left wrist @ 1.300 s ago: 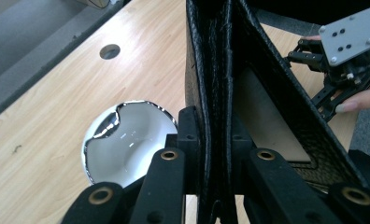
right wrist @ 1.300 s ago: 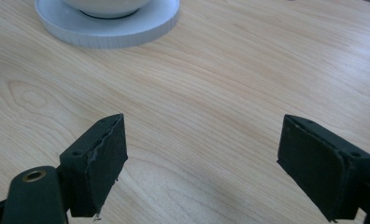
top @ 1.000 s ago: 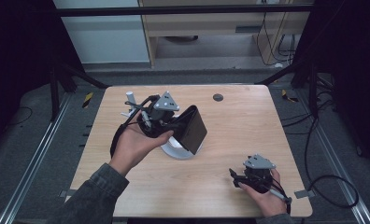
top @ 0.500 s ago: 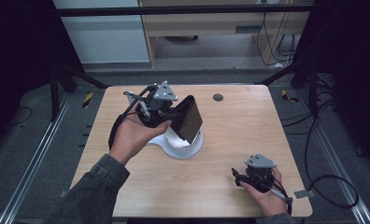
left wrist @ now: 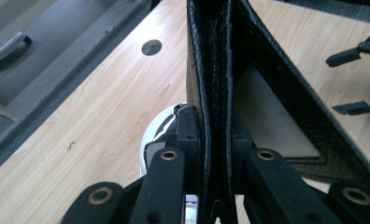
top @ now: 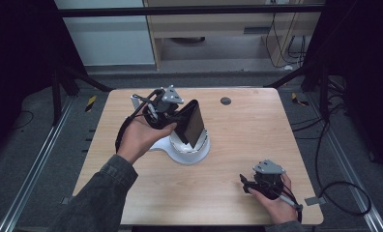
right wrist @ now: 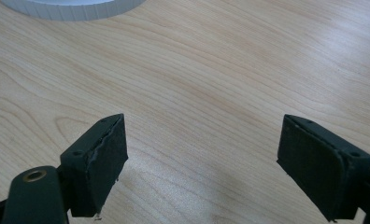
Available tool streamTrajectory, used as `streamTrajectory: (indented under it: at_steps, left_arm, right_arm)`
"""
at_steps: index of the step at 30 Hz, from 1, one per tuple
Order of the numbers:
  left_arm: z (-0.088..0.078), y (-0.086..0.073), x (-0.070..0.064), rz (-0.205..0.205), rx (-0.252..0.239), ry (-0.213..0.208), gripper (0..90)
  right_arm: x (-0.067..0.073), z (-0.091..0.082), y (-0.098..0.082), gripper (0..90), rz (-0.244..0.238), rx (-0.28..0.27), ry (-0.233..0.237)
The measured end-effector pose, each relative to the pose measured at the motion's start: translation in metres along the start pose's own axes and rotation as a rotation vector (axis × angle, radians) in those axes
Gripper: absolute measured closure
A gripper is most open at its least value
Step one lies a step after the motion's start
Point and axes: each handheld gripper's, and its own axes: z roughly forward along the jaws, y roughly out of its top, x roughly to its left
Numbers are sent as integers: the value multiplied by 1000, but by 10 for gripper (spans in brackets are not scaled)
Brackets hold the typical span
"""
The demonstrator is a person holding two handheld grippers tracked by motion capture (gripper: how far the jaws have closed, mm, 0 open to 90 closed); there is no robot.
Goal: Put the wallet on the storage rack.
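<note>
1. Your left gripper (top: 172,113) is clamped on a black, textured, leather-like folding wallet (top: 189,123) — in the left gripper view its two jaws press flat against the wallet's (left wrist: 216,93) folded edge from either side, with no gap.
2. The wallet is held up off the light wooden table (top: 243,125), standing on edge and partly spread, right above a round white plastic stand (top: 192,151) with a flat tab towards your left hand (top: 139,137). Whether the wallet touches the stand, you cannot tell from these views.
3. In the left gripper view, a pale card or lining (left wrist: 272,119) shows inside the open flap, and the white stand (left wrist: 157,137) sits just below the jaws.
4. Your right gripper (top: 247,183) rests low near the table's near right corner, well apart from the wallet — its jaws are spread wide with nothing between them, just bare wood.
5. A small dark round hole (top: 225,101) sits in the tabletop near the far edge.
</note>
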Motion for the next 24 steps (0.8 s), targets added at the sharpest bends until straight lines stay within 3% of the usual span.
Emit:
streamTrajectory:
  at_steps: [11,24]
  left_arm:
    - [-1,-9,3,-13,-3,6,808]
    - [36,-21,1,-31,41,-9,807]
  right_arm:
    - [0,0,0,157,-9,2,8]
    - [0,1,-1,154,-9,15,14]
